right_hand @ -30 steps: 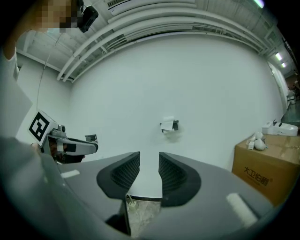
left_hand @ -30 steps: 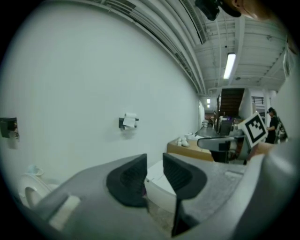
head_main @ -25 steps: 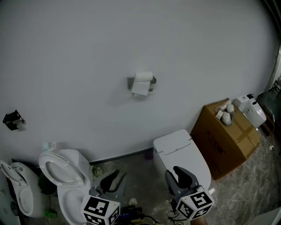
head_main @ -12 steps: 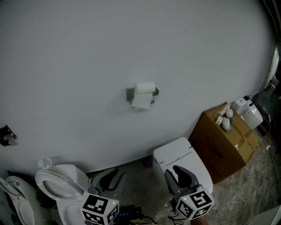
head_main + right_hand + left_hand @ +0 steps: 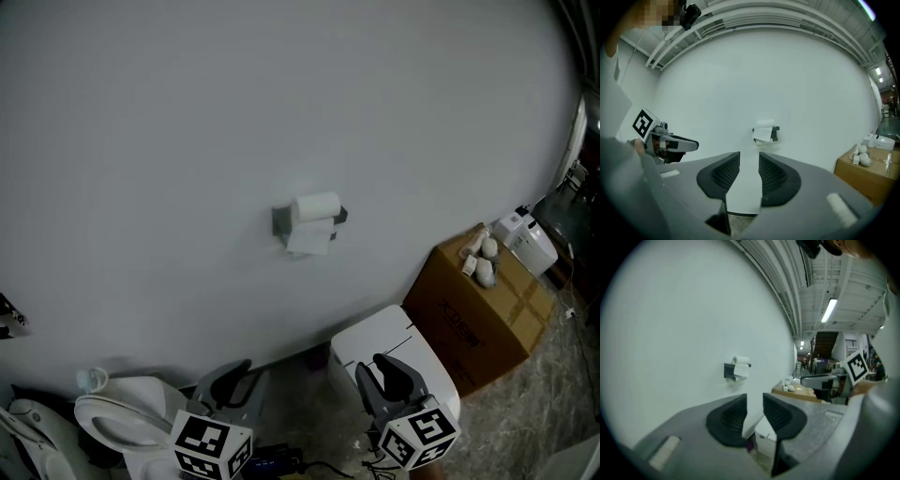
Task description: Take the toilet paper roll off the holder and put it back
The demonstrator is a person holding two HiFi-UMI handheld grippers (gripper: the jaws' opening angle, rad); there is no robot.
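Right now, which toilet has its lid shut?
The white toilet beside the cardboard box; the toilet at lower left stands open, bowl showing.

From your two grippers up to the toilet paper roll (image 5: 316, 208) on its holder (image 5: 281, 221), the way is open air in front of bare wall (image 5: 187, 141), and the space above and on both sides of the roll is just as free. The obstacles all sit low. The closed white toilet (image 5: 380, 342) is right under your right gripper (image 5: 382, 364). The cardboard box (image 5: 478, 305) (small white items on top) stands further right against the wall. The open toilet (image 5: 127, 422) is at lower left, beside your left gripper (image 5: 236, 373).
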